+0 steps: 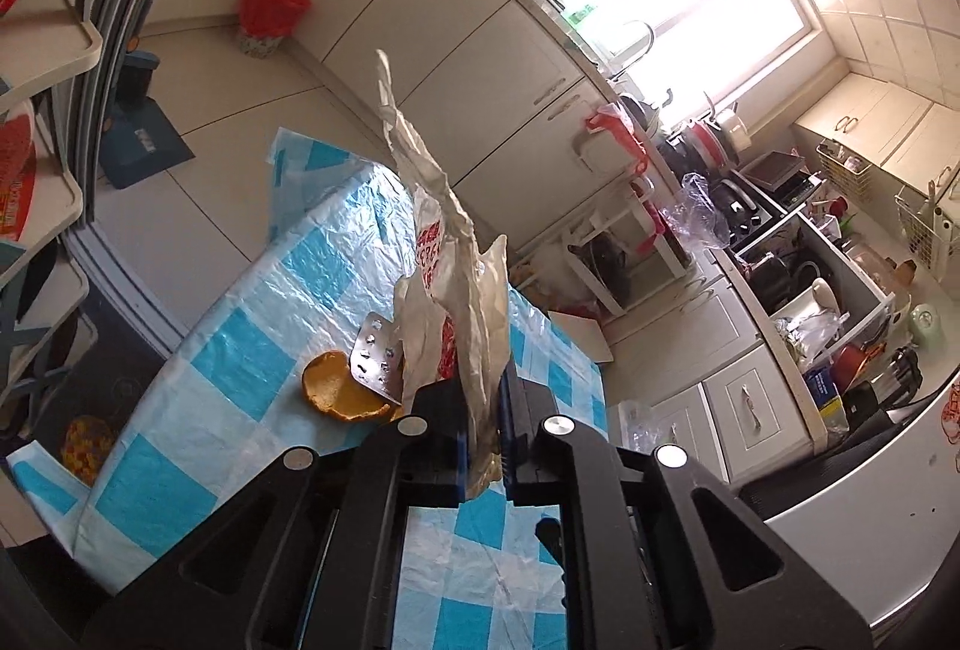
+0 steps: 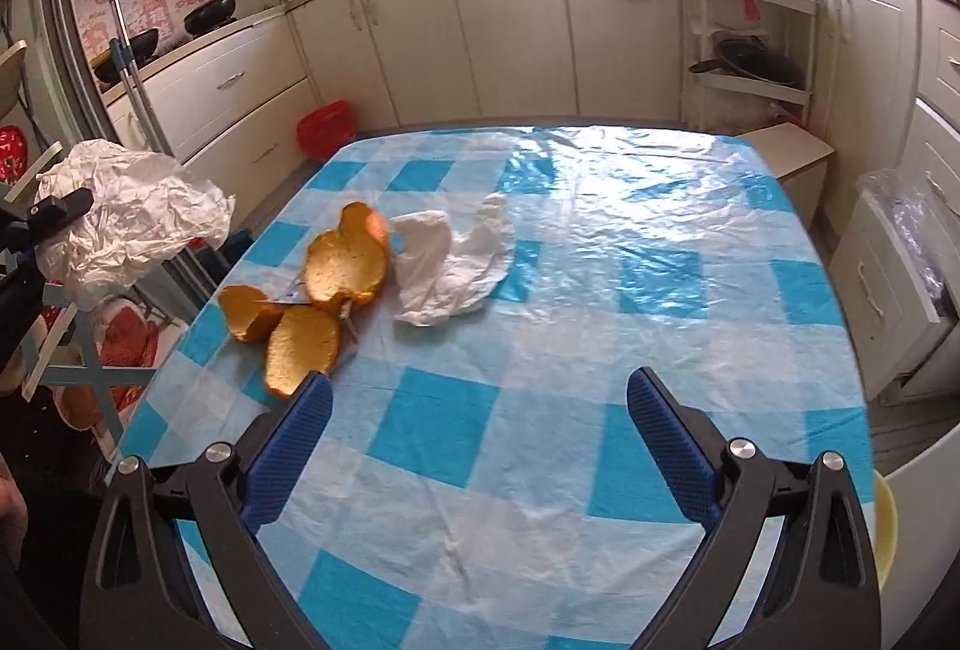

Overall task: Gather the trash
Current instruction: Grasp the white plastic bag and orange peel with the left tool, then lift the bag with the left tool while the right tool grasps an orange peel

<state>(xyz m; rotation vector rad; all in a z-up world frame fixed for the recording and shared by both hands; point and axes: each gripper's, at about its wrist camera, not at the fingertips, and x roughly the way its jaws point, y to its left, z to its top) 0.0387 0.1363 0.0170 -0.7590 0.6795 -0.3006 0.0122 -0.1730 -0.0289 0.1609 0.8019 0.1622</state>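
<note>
My left gripper (image 1: 483,440) is shut on a crumpled white plastic bag (image 1: 444,230) with red print and holds it up above the table; it also shows at the left edge of the right wrist view (image 2: 132,218). My right gripper (image 2: 480,398) is open and empty, low over the blue-and-white checked tablecloth (image 2: 540,290). Orange peel pieces (image 2: 324,290) lie on the cloth ahead and left of it, one by my left fingertip. A crumpled white tissue (image 2: 456,266) lies just right of the peels. A silver pill blister (image 1: 378,356) rests on the peel (image 1: 336,392).
A red-lined trash bin (image 2: 327,128) stands on the floor beyond the table's far left corner, also in the left wrist view (image 1: 270,14). White cabinets (image 2: 510,26) line the far wall. A shelf rack (image 2: 750,50) stands at right. A folding stool (image 2: 78,344) is left of the table.
</note>
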